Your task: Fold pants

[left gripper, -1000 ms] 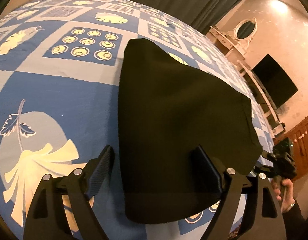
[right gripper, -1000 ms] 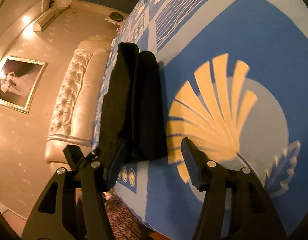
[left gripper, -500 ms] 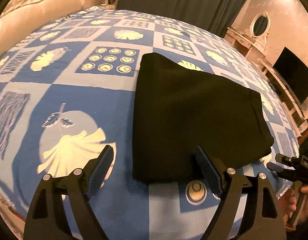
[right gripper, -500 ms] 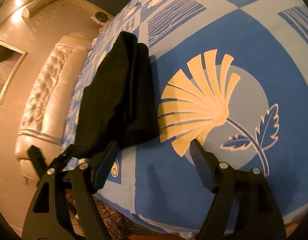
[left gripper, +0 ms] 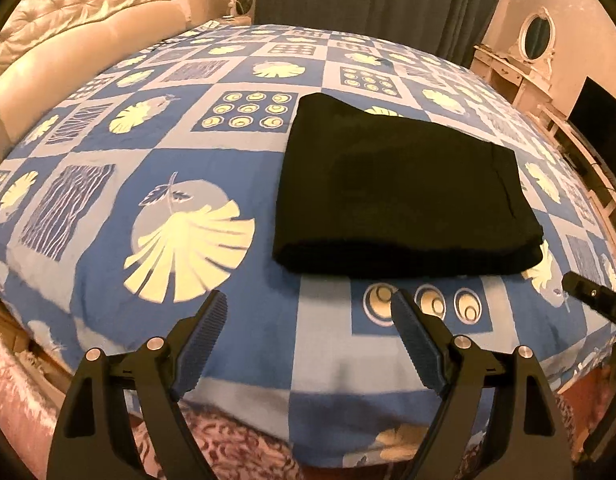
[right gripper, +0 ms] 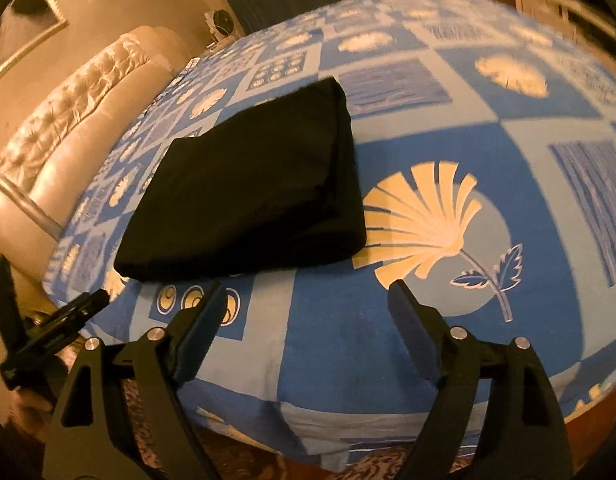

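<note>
Black pants [left gripper: 399, 192], folded flat rectangle

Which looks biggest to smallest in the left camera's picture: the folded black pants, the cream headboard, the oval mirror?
1. folded black pants
2. cream headboard, partly cut off by the picture's edge
3. oval mirror
The pants lie nearest the camera, so true sizes stay unsure.

Warm yellowish light is filling the room. A bed [left gripper: 188, 160] is wearing a blue patchwork cover, its tufted cream headboard [left gripper: 88, 12] standing along the far left edge. Dark curtains [left gripper: 367, 0] are hanging behind — beside them a white dresser with an oval mirror [left gripper: 537, 32], and possibly a dark television [left gripper: 599, 116].
</note>
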Demonstrator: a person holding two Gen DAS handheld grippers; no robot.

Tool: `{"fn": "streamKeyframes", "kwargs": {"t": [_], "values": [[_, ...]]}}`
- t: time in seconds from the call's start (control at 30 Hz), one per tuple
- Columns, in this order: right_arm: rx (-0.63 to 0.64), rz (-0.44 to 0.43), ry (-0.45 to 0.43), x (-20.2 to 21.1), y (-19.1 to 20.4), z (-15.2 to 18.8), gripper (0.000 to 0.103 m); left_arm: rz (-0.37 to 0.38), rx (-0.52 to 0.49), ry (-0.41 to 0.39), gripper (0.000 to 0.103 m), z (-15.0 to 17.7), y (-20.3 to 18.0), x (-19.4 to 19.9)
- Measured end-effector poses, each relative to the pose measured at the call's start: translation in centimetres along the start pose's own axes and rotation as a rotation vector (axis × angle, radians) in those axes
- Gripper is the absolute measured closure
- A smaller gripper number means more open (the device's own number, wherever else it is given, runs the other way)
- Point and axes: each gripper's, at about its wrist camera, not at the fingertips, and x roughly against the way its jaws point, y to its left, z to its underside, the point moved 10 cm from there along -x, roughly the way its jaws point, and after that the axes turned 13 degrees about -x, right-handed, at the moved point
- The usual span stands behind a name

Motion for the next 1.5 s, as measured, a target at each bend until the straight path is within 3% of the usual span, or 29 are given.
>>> {"fn": "streamKeyframes", "kwargs": {"t": [0.1,0.37,1.5], "values": [[0.03,0.013,-0.036,0.8,0.5,0.3,0.02,-0.028,0.011,0.015,0.02,0.9,0.2,0.5],[0.075,0.058,-0.078,0.4,0.5,-0.1,0.02,-0.018,0.029,0.016,0.02,1.6,-0.1,0.0],[0.118,0.054,-0.021,-1.4,1.7,1.7,0.02,-0.059,-0.032,-0.029,0.02,0.0,-1.2,0.6]]}}
